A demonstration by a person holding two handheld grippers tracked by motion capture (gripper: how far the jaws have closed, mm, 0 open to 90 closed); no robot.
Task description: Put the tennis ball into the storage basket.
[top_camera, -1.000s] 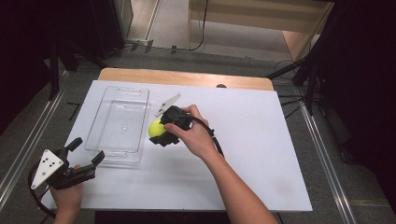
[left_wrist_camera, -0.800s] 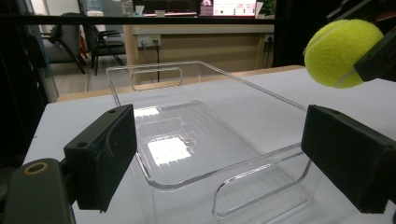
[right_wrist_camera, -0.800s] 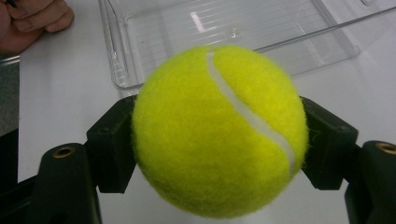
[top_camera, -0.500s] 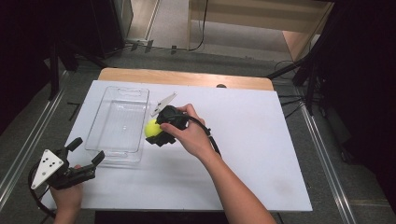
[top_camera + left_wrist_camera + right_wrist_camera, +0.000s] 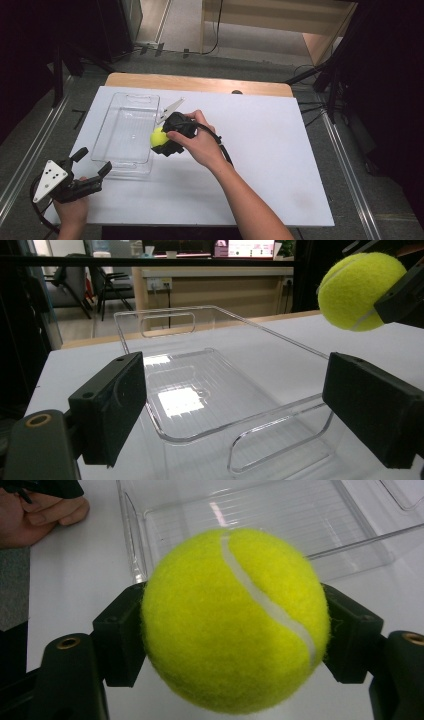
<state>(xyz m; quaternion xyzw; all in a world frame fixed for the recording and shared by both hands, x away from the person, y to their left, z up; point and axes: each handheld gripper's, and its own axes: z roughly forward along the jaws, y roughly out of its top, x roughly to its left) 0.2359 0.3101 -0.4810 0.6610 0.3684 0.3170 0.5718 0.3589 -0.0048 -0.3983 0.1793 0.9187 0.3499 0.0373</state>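
The white surface (image 5: pixel 260 165) is lying flat and matte, a smooth board with a strip of pale wood showing at its far edge. On its left part a clear plastic tray (image 5: pixel 127 131) is sitting, a long rectangle with rounded corners, thin glossy walls, cut-out handles at both ends and a ribbed floor that is catching the light.

The right claw (image 5: pixel 161 140) is gripping a tennis ball (image 5: pixel 158 137), its black jaws pressing on both sides of the ball and holding it up just beside the tray's right wall, about level with the rim. The ball is round, fuzzy and bright yellow-green with a white curved seam (image 5: pixel 265 597).

The left claw (image 5: pixel 92 161) is holding nothing, its jaws standing wide apart at the tray's near end, apart from the plastic.

The step in hand looks like carrying the ball to the tray. The next move probably calls for bringing the ball over the wall, lowering it close to the floor, then opening the jaws gently, since a round ball on slick plastic will likely roll.
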